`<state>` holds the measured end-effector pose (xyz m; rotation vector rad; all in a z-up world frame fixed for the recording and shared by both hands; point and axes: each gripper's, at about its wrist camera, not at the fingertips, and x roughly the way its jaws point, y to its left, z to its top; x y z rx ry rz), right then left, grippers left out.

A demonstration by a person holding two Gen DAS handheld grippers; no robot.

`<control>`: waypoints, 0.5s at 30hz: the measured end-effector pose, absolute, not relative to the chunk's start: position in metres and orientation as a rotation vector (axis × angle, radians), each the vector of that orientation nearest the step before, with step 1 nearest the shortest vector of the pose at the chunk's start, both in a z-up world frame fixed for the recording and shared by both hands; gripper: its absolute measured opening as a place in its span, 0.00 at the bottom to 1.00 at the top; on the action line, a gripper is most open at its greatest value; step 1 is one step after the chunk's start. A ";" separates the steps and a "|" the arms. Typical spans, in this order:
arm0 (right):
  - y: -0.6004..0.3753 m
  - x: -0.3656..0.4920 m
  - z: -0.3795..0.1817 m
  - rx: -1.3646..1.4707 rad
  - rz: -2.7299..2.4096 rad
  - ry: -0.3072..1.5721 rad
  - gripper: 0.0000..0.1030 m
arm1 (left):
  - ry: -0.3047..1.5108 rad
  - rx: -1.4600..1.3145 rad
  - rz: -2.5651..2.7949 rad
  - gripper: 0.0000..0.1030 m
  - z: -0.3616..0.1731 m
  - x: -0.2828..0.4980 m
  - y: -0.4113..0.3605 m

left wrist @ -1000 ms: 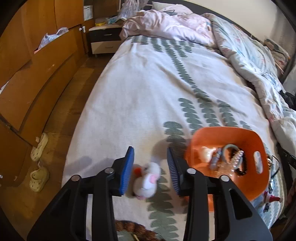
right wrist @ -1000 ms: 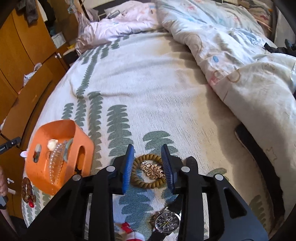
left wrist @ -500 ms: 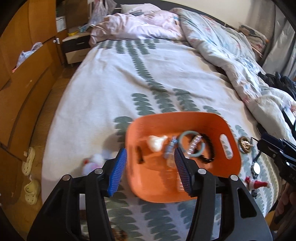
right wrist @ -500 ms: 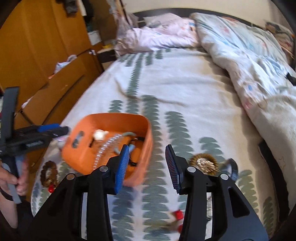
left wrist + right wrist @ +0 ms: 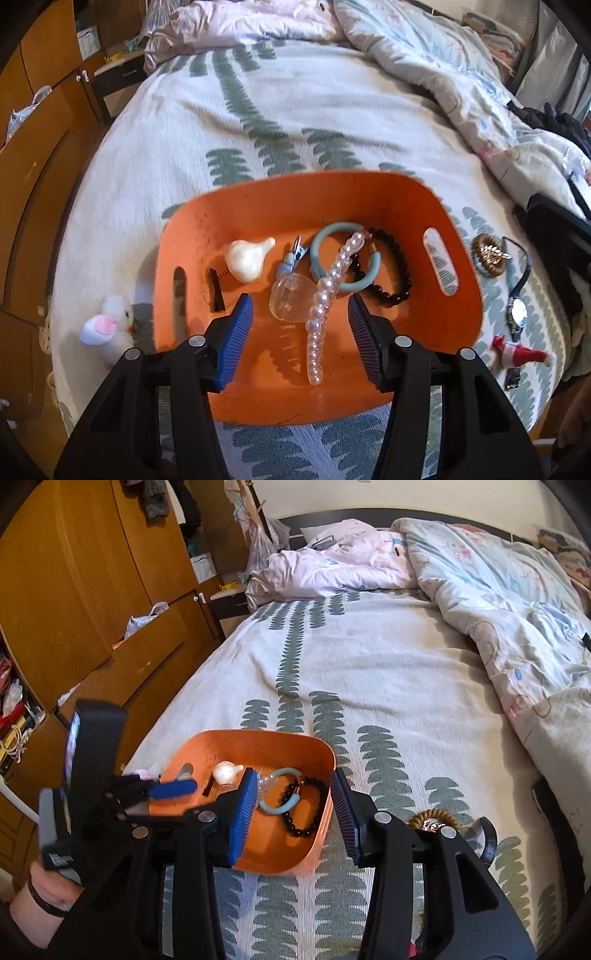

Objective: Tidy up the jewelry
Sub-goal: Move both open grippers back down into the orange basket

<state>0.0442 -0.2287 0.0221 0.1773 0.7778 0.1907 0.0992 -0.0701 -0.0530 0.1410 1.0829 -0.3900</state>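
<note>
Since half a second ago the left gripper [image 5: 300, 336] has slid further over the orange plastic basket [image 5: 458, 325], so the small white-and-pink plush toy [image 5: 105, 325] it straddled a second ago now lies on the bedspread outside the basket's left wall. The right gripper [image 5: 293, 812] has also come closer, and its blue pads now frame the basket's near right corner.

Both grippers are spread wide with nothing between the pads. The left one hangs over the basket's near half, pointing along the bed toward the pillows; in the right wrist view it reaches in from the left over the basket's left rim. The right one sits low, and whether its pads touch the basket cannot be told.

The basket rests near the foot edge of the white bedspread with green leaf print [image 5: 295, 110], with plenty of bare cover beyond it.

Inside lie a pearly white pear-shaped clip [image 5: 245, 258], a clear beaded hair claw [image 5: 325, 299], a pale blue bangle [image 5: 345, 260], a black bead bracelet [image 5: 395, 273] and a small black hair clip [image 5: 216, 290]. Outside to the right lie a wooden bead bracelet with a gold brooch on it [image 5: 489, 254], a dark-strapped wristwatch [image 5: 517, 310] and a red-and-white Santa figure [image 5: 521, 356].
</note>
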 end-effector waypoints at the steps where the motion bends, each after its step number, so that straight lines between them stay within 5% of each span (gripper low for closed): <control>1: -0.229 0.046 0.021 0.185 0.195 0.780 0.44 | 1.094 0.144 -0.386 0.52 -0.057 0.100 -0.071; 15: -0.209 0.086 -0.006 0.218 0.279 0.926 0.44 | 1.152 0.169 -0.347 0.52 -0.082 0.101 -0.081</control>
